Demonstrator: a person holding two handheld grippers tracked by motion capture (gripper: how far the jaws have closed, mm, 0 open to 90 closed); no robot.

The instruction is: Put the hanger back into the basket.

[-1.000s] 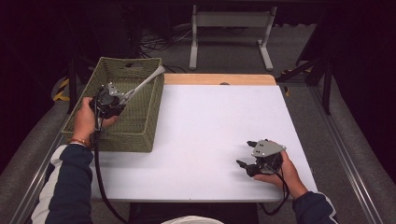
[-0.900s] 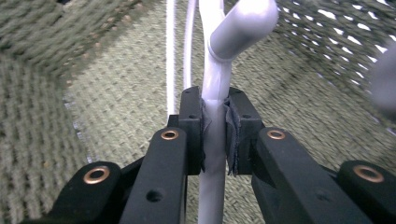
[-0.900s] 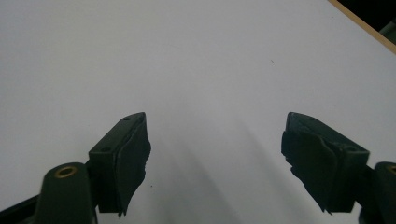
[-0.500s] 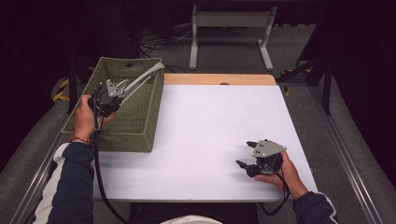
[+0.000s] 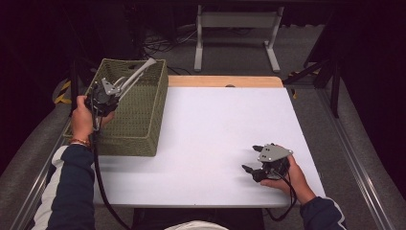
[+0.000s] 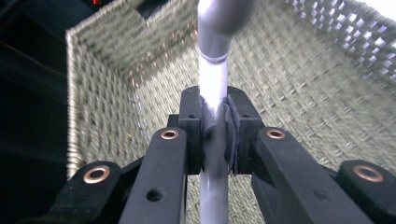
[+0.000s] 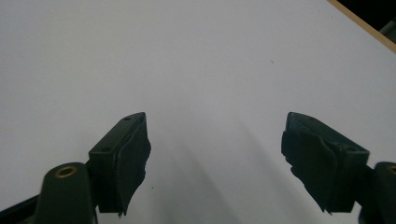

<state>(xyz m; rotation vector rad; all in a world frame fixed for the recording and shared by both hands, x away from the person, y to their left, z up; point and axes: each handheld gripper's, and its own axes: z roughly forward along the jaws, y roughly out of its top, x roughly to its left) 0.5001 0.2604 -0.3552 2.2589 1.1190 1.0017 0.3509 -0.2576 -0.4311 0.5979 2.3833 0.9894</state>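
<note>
1 pale grey tube (image 5: 135,75) is clamped in the left gripper (image 6: 215,135) above the woven basket (image 5: 143,124), long axis slanting up toward the basket's far right corner; right gripper (image 7: 215,158) rests wide apart on the white table (image 5: 215,134); dark room, grey floor

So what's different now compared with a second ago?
The left gripper, shut on the grey tongs, has drawn them back toward the person and raised them a little over the woven basket. The right gripper rests open on the white table, as before.
</note>
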